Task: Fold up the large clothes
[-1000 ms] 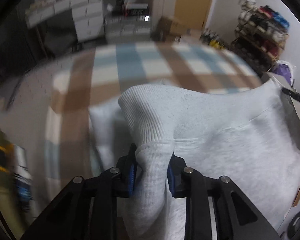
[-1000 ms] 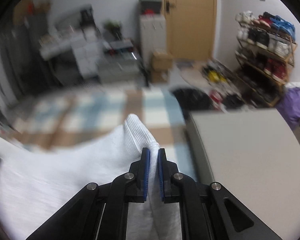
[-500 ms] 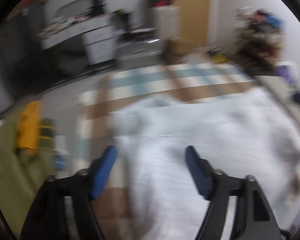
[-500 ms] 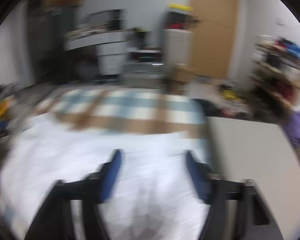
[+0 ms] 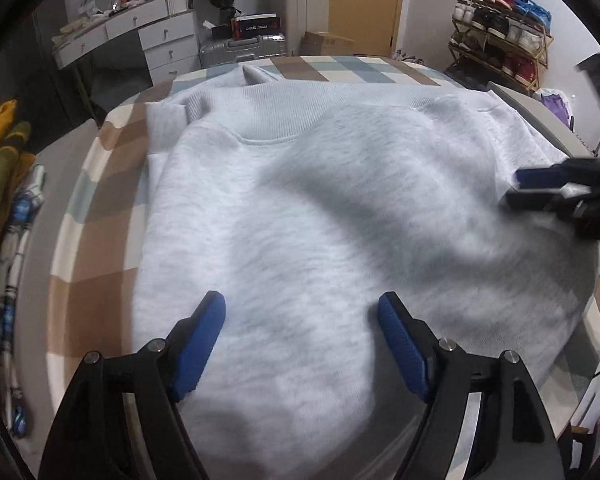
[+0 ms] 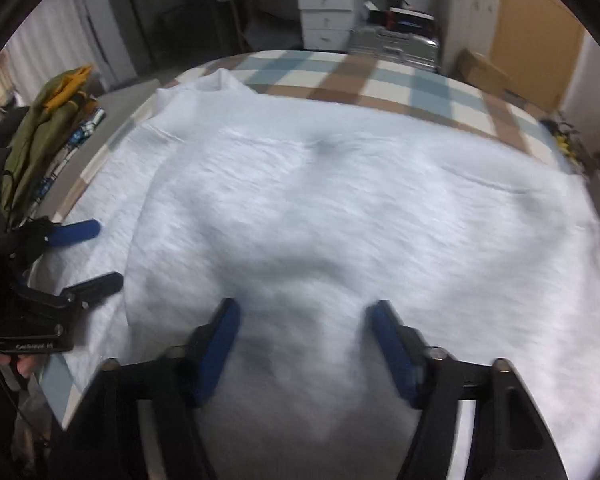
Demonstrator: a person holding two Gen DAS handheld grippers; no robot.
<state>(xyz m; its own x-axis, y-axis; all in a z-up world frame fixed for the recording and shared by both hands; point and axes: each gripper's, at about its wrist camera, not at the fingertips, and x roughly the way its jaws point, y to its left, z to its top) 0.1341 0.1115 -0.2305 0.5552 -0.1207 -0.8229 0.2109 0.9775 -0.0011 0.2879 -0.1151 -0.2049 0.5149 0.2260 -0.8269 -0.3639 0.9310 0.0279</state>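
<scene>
Hovering over the sweatshirt (image 5: 340,208), our left gripper (image 5: 302,336) is opening, the right gripper (image 6: 304,340) closing; both grip nothing. Ribbed hem toward the bed's (image 5: 100,184) far edge.

Dim indoor light, flat and cool. Left wrist view mostly sharp; soft dark shadow crosses the grey sweatshirt (image 5: 340,220) from centre to right, right gripper (image 5: 540,190) slightly smeared. Right wrist view motion-blurred throughout, fabric overexposed near right. Heavy fisheye bending and black vignette at all edges.
</scene>
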